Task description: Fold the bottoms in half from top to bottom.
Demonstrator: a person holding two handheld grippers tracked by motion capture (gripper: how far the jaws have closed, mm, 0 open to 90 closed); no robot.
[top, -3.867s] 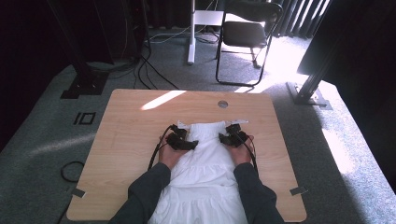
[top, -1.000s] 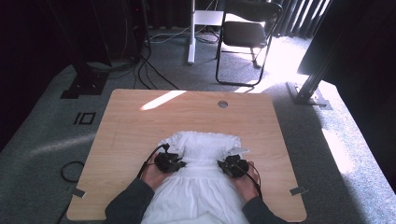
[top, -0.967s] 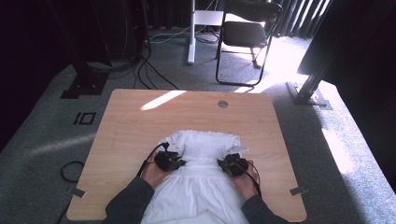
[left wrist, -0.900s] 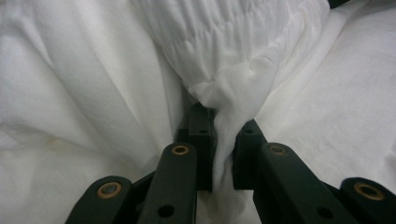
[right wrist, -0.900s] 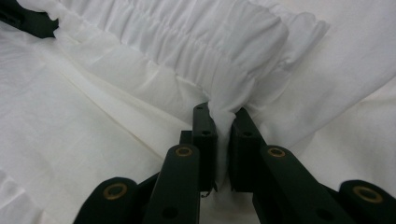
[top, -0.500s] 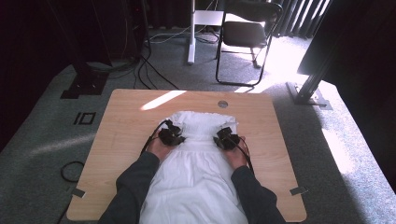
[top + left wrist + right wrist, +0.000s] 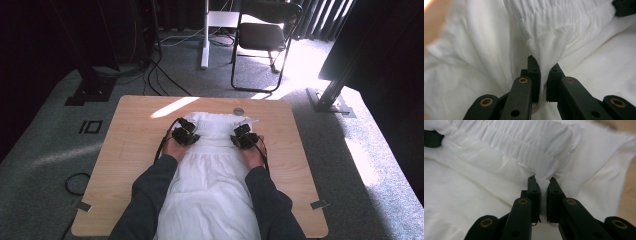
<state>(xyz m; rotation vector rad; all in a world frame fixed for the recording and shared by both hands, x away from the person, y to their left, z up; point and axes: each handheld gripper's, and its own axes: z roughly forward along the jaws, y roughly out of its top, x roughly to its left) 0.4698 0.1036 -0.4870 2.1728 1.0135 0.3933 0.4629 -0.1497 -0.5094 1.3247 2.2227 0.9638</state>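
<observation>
no readable text, label, brand, number or sign anywhere

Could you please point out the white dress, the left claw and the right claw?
white dress (image 7: 210, 175): high view, on the flat skirt between the sleeves.
left claw (image 7: 543, 75): left gripper view, midway between its tips, shut on a pinch of fabric.
right claw (image 7: 543, 185): right gripper view, midway between its tips, shut on the gathered edge.

Surface: light wooden table on grey carpet | On it: white garment, spread lengthwise down the middle, gathered end toward far edge | small round grey disc near far edge, just beyond garment | sunlight patch far-left.
</observation>
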